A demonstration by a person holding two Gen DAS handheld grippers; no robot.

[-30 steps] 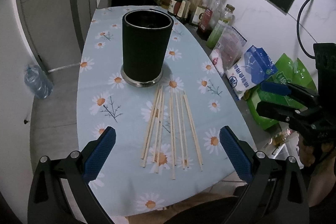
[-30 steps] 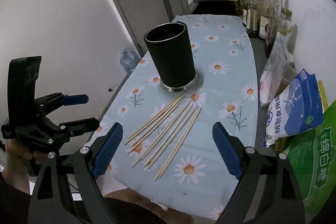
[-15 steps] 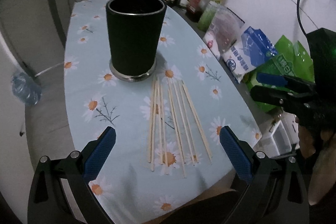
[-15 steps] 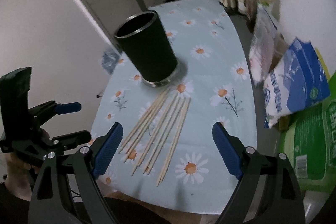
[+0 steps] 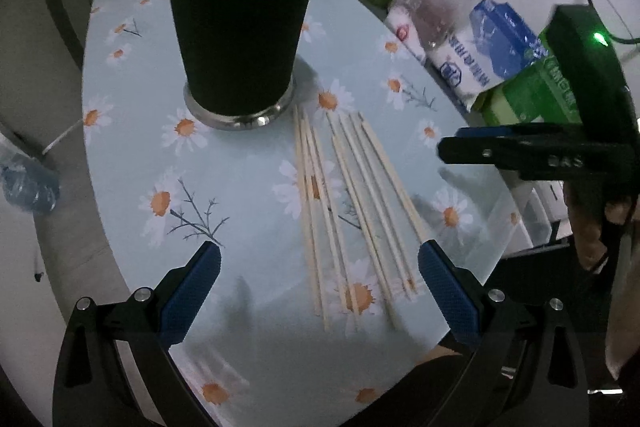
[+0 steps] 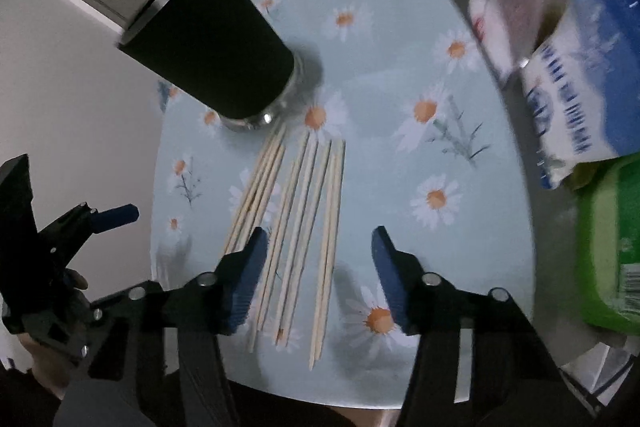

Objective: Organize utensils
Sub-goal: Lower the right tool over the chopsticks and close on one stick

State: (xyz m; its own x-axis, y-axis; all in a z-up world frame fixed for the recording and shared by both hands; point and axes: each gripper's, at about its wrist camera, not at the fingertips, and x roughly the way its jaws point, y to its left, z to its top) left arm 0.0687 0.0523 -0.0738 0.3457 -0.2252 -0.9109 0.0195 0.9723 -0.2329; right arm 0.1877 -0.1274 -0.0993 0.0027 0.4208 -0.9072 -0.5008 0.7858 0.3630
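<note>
Closing over the chopsticks (image 6: 296,211), right gripper (image 6: 316,267) half-spread; left gripper (image 5: 320,287) wide, empty.

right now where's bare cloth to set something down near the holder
Bare tablecloth lies left of the black holder and the chopsticks, out to the table's left edge. The right edge is crowded: bags line it, and the right gripper, jaws closing, hangs over the chopsticks.

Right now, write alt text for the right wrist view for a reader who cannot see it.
The right gripper is closing above wooden chopsticks lying side by side on a daisy-print tablecloth, its blue fingers not pressing on any. A black holder stands beyond their far ends.
</note>
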